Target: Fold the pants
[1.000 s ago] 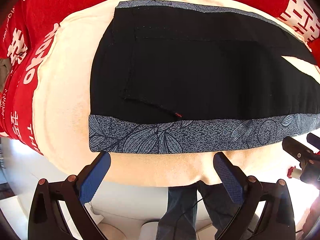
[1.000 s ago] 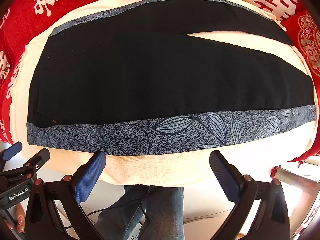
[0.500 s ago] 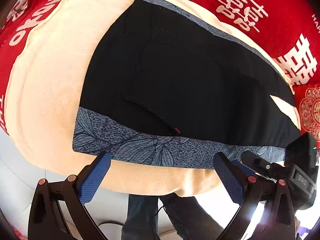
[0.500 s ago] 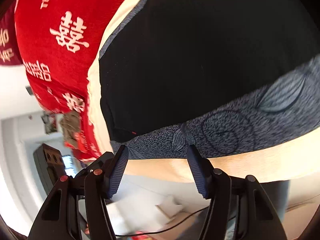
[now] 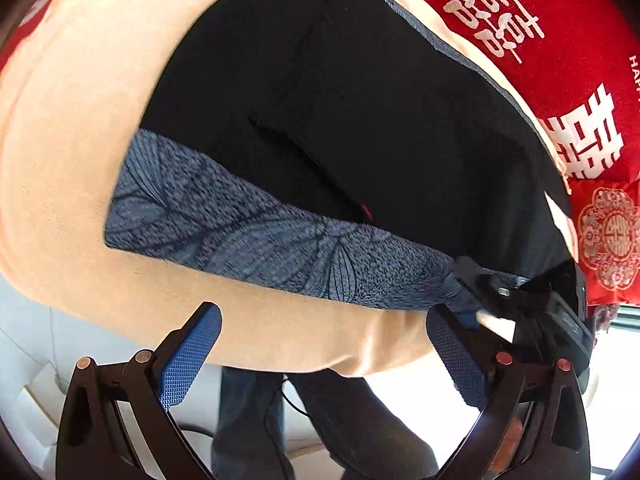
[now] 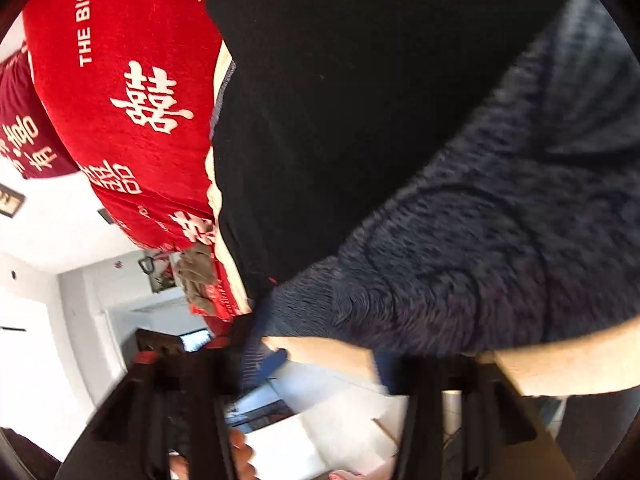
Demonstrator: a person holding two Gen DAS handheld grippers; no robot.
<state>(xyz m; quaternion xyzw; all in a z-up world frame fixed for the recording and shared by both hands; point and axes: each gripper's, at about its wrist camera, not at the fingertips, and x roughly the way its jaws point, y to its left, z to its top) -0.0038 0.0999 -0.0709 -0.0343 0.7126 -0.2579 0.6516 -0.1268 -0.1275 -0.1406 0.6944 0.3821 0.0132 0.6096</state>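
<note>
Black pants (image 5: 360,120) with a blue-grey leaf-patterned side band (image 5: 240,232) lie flat on a cream cloth (image 5: 72,140). My left gripper (image 5: 320,356) is open and hangs over the cloth's near edge, just short of the band, with nothing between its pads. At the lower right of the left wrist view, my right gripper (image 5: 480,292) is at the band's near edge, where the fabric bunches up at its tips. The right wrist view is blurred. There the right gripper (image 6: 320,356) has its jaws closing on the band (image 6: 500,240), with the black pants (image 6: 360,120) filling the view beyond.
A red cloth with white characters (image 5: 540,40) (image 6: 120,100) covers the surface under and behind the cream cloth. A person's legs in jeans (image 5: 260,420) stand at the near edge. A hand (image 6: 240,456) shows below the right gripper. A room with white walls lies to the left.
Both grippers dropped closer to the pants' near edge and tilted. The right gripper went from wide open to closed on the patterned band and moved into the left wrist view.
</note>
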